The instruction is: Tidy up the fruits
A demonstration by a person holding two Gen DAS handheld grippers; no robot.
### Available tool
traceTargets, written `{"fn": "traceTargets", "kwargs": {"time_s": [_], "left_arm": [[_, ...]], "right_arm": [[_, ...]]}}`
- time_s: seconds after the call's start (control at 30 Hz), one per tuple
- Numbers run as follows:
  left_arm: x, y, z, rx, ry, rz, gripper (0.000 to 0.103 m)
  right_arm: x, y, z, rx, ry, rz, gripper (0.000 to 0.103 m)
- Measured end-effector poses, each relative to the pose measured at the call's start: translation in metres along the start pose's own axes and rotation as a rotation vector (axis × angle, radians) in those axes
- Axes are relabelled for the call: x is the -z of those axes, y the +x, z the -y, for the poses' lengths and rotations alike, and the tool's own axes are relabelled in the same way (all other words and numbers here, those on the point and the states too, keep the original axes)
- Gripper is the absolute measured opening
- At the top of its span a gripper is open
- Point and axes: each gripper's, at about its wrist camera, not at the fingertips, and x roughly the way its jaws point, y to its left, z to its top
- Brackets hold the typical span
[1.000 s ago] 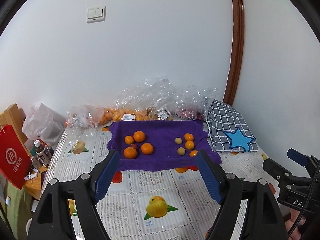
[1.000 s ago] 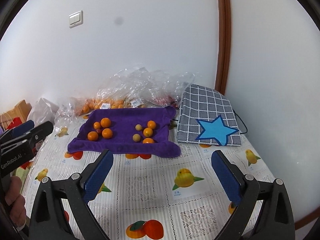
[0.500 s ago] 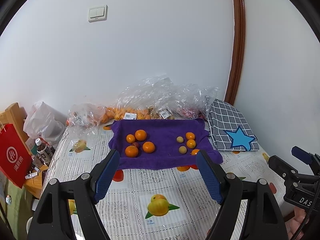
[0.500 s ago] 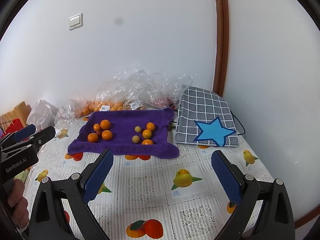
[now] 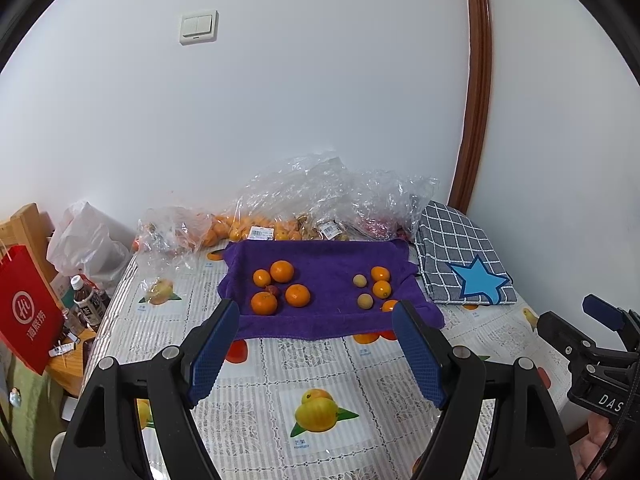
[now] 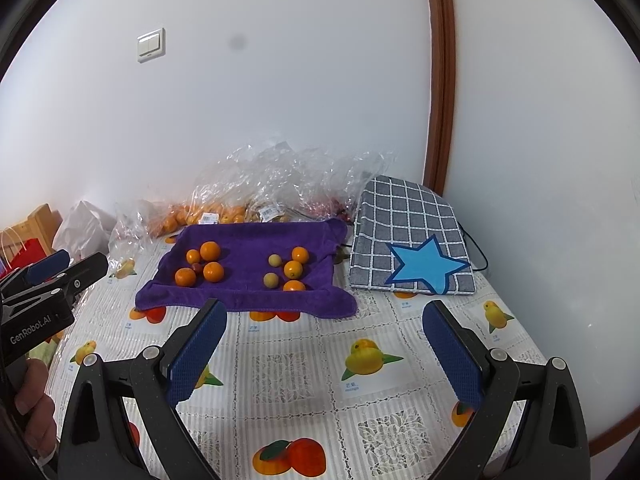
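Observation:
A purple towel (image 5: 328, 256) (image 6: 248, 248) lies on the table by the wall. On its left side sit several oranges (image 5: 282, 271) (image 6: 210, 251) with a small red fruit (image 5: 272, 290) among them. On its right side sit smaller orange fruits (image 5: 382, 289) (image 6: 293, 269) and two pale yellowish fruits (image 5: 365, 301) (image 6: 271, 280). My left gripper (image 5: 316, 346) is open and empty, well short of the towel's front edge. My right gripper (image 6: 324, 340) is open and empty, nearer the table's front right.
Clear plastic bags (image 5: 316, 204) (image 6: 276, 184) with more oranges lie behind the towel. A grey checked cushion with a blue star (image 5: 460, 264) (image 6: 412, 236) lies at the right. A red paper bag (image 5: 24, 312) and bottle (image 5: 86, 304) stand off the table's left edge.
Both grippers have drawn slightly back and up from the towel; the fruit looks a little smaller. Both stay open. Nothing on the towel has moved.

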Motion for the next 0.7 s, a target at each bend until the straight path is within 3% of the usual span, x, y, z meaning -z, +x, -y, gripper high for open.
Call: {"fn": "traceTargets", "kwargs": {"time_s": [0.7], "left_arm": [[0.0002,-0.0010,-0.0007,0.000,-0.002,0.001,0.078]], "right_arm": [[-0.0001,-0.0010,0.0002,-0.001,0.002,0.001,0.098]]}}
